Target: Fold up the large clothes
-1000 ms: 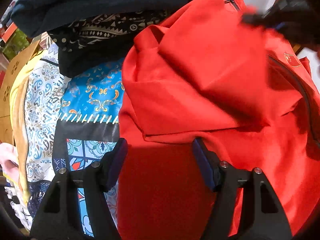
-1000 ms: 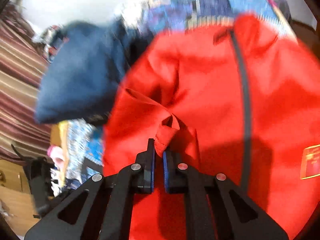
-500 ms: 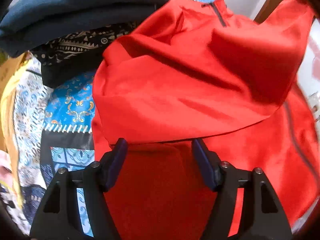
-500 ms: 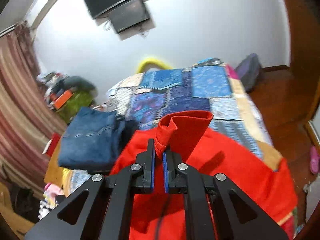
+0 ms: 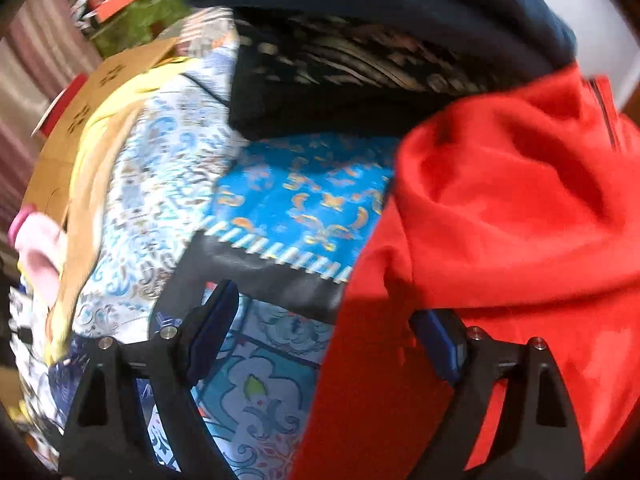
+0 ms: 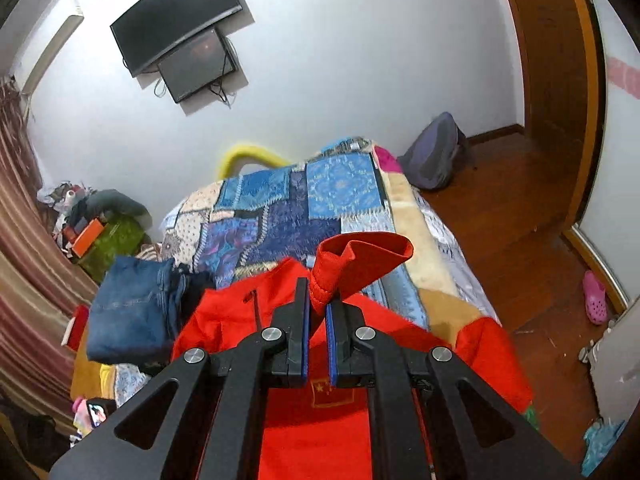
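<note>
A red zip jacket (image 5: 500,220) lies on the patchwork bedspread (image 5: 304,200). My left gripper (image 5: 324,328) is open, low over the jacket's left edge, its right finger against the red cloth and its left finger over the bedspread. My right gripper (image 6: 317,312) is shut on the jacket's red ribbed cuff (image 6: 360,256) and holds the sleeve up above the jacket body (image 6: 320,420), which shows a small flag patch.
Folded blue jeans (image 6: 128,312) and a dark patterned garment (image 5: 360,80) lie stacked at the jacket's far left. A cardboard box (image 5: 76,120) is at the bed's left side. Wooden floor (image 6: 520,240), a bag (image 6: 436,152) and a pink shoe (image 6: 594,296) are to the right.
My right gripper has lifted the cuff high, from low over the jacket to looking across the room. My left gripper has shifted left, so more bedspread shows between its fingers.
</note>
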### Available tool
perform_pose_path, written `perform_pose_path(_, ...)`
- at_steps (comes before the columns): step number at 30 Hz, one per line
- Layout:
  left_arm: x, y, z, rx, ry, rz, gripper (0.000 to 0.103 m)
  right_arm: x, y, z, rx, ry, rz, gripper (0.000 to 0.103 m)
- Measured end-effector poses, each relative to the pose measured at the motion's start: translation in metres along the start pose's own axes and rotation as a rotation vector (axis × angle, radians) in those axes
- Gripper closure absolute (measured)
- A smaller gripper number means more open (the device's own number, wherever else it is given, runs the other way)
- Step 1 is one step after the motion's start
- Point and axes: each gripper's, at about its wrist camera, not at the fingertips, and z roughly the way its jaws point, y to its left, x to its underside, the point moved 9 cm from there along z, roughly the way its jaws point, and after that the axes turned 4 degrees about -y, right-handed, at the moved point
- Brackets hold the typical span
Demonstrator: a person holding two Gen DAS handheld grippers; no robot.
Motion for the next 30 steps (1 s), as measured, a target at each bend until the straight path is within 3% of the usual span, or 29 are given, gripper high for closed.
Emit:
perform_pose_path(5,-0.004,0.013,-0.017,-0.035,-0.054,-0.014,0.017,0.054,-0.030,0.020,0.074,0.104,0.014,0.097)
perform_pose_path(11,0.006,0.010,-0.016,-0.021,-0.015,0.015,0.017,0.112,-0.076,0.022,0.115,0.239,0.077,0.097)
perform_pose_path(15,0.015,0.004,-0.010,0.007,0.020,0.034,0.017,0.141,-0.087,0.017,0.127,0.313,0.074,0.096)
perform_pose_path(22,0.022,0.004,-0.042,-0.003,0.001,0.085,0.017,0.157,-0.093,0.004,0.164,0.325,0.064,0.086)
perform_pose_path(30,0.000,-0.005,-0.102,0.055,-0.110,0.078,0.017,0.141,-0.093,-0.017,0.154,0.256,0.010,0.082)
